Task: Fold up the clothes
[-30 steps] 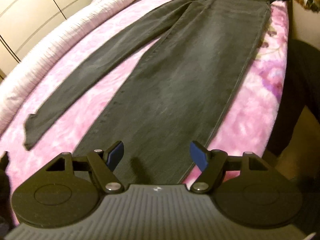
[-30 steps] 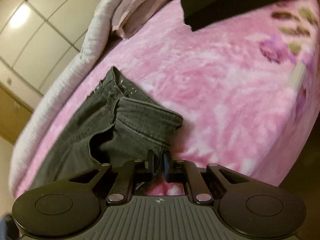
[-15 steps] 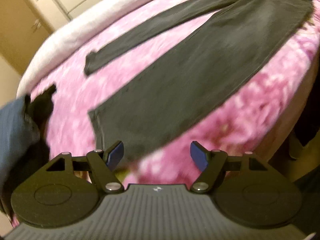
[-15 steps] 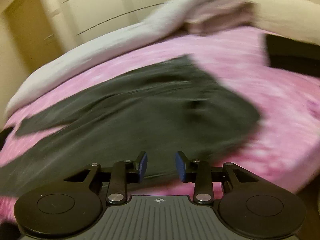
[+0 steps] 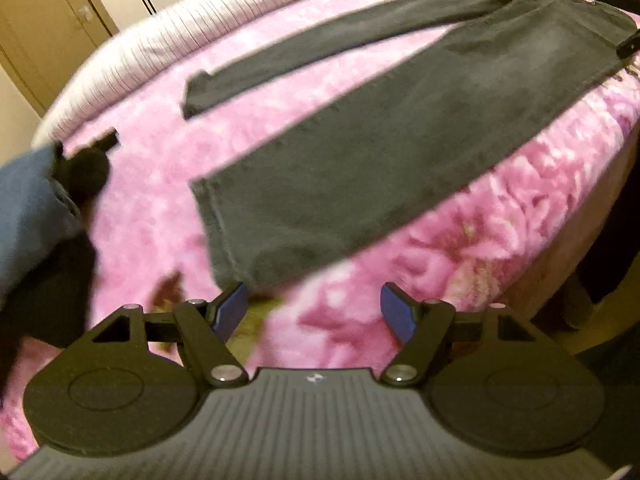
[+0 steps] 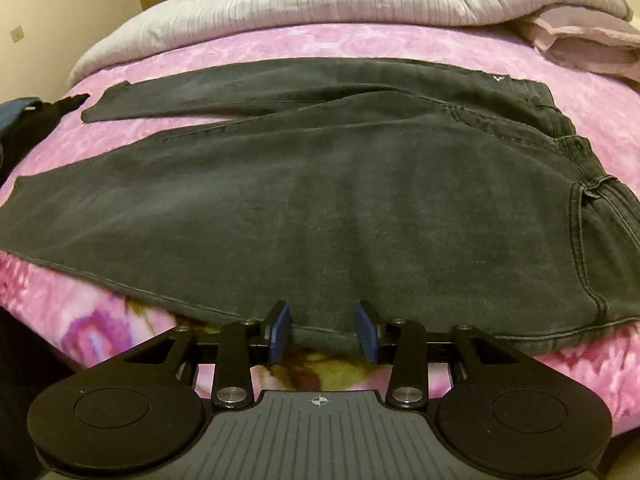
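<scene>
I am holding my left tongs (image 5: 314,308) spread wide above the trouser hem (image 5: 224,236); my right tongs (image 6: 323,330), part-spread, are hovering at the jeans (image 6: 320,200) near the bed (image 6: 280,46) edge.

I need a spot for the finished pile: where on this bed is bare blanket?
Free: the pink fleece blanket between the dark grey jeans and the blue and black clothes at the bed's end, and the strip between the jeans and the grey ribbed duvet. Crowded: the near edge, where the jeans almost reach the side.
</scene>
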The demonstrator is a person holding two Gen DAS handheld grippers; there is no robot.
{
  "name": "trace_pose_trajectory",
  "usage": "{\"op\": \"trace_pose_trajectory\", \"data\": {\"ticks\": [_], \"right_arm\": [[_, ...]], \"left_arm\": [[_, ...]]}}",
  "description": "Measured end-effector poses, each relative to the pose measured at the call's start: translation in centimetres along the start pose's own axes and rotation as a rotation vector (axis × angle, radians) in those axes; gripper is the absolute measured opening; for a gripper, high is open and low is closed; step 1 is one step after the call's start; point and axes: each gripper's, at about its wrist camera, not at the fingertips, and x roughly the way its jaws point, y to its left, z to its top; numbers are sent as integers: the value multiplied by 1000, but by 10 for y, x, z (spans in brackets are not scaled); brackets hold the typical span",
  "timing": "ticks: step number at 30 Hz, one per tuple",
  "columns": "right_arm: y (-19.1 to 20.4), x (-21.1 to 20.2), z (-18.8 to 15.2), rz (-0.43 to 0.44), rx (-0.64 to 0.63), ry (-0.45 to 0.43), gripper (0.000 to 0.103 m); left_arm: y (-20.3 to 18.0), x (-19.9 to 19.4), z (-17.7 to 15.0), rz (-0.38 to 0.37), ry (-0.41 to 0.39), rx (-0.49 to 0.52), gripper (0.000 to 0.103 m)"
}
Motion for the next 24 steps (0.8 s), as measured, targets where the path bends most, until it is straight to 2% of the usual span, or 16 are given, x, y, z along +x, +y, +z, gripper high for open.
{"op": "trace_pose_trajectory", "data": {"ticks": [6, 10, 14, 18, 24], "right_arm": [[13, -18, 24, 18, -11, -20, 49], [20, -11, 48, 47, -28, -25, 50], [37, 7, 85, 61, -92, -44, 50], [64, 45, 134, 101, -166, -77, 50], [98, 121, 197, 163, -211, -98, 50]], "left_arm": [[14, -8, 39, 5, -99, 0, 71], [33, 29, 88, 3, -114, 58, 71], [52, 68, 137, 2, -128, 117, 71], [85, 129, 191, -31, -145, 125, 71], [151, 239, 252, -98, -143, 34, 71]]}}
